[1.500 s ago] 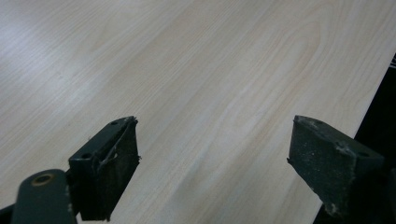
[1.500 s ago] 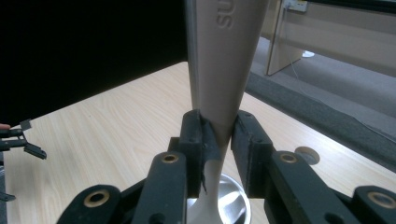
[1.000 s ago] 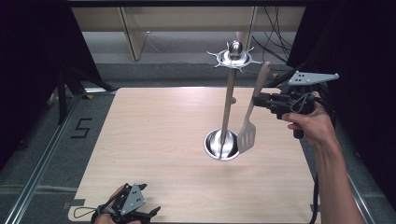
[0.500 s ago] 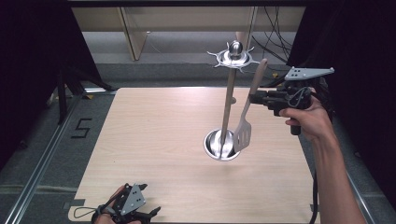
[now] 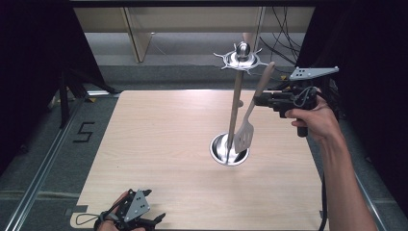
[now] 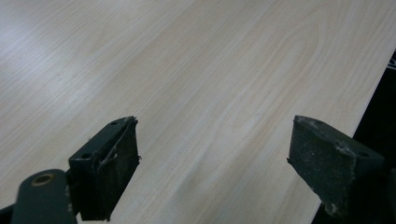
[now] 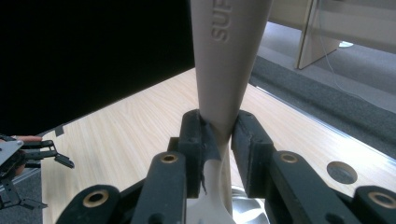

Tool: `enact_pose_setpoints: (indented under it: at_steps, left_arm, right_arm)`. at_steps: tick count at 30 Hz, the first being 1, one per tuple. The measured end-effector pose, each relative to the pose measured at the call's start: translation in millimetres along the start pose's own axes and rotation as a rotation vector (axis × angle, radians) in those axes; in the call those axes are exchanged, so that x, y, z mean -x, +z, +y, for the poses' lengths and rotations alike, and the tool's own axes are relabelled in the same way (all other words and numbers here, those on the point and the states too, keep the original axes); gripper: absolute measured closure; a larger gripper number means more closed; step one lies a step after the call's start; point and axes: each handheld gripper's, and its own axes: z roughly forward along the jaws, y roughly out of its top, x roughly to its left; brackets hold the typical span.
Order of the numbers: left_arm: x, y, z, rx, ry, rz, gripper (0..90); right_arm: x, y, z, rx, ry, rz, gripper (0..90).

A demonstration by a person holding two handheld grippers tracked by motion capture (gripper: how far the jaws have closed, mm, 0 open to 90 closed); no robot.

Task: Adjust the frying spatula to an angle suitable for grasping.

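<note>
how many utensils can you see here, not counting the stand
1: a beige spatula, clamped in the right gripper, hanging beside the stand's pole above its round base. Nothing else seems hidden.

One wooden desk [image 5: 168,144] carries one metal utensil stand [image 5: 235,108], a single pole rising from a single round base to one hooked top. One spatula [image 5: 250,118] is here. Two grippers are here, the left gripper [image 5: 144,222] and the right gripper [image 5: 260,100]

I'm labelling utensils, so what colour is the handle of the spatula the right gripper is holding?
Beige, on the spatula clamped in the right gripper; the right gripper view shows it best.
</note>
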Motion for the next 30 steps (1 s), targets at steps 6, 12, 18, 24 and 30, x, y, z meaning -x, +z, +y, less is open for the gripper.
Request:
enact_pose_setpoints:
  at_steps: [6,12,18,24,30]
  left_arm:
    - [0.3,0.5,-0.2,0.010,-0.002,-0.007,15.2]
    - [0.5,0.7,-0.3,0.009,-0.003,-0.007,15.2]
    - [0.5,0.7,-0.4,0.007,-0.003,-0.008,15.2]
    - [0.5,0.4,-0.2,-0.001,-0.003,-0.008,15.2]
    - [0.4,0.8,-0.2,-0.007,0.007,0.002,15.2]
  right_arm:
    - [1.7,-2.5,-1.0,-0.006,0.010,-0.014,74.0]
    - [4.3,-4.5,-4.0,0.006,0.037,-0.019,73.4]
    - [6.9,-4.7,-4.1,0.018,0.029,-0.039,72.6]
    - [6.9,-3.5,-4.6,0.031,0.043,-0.046,72.0]
    - [6.9,-3.3,-4.7,0.040,0.047,-0.051,71.2]
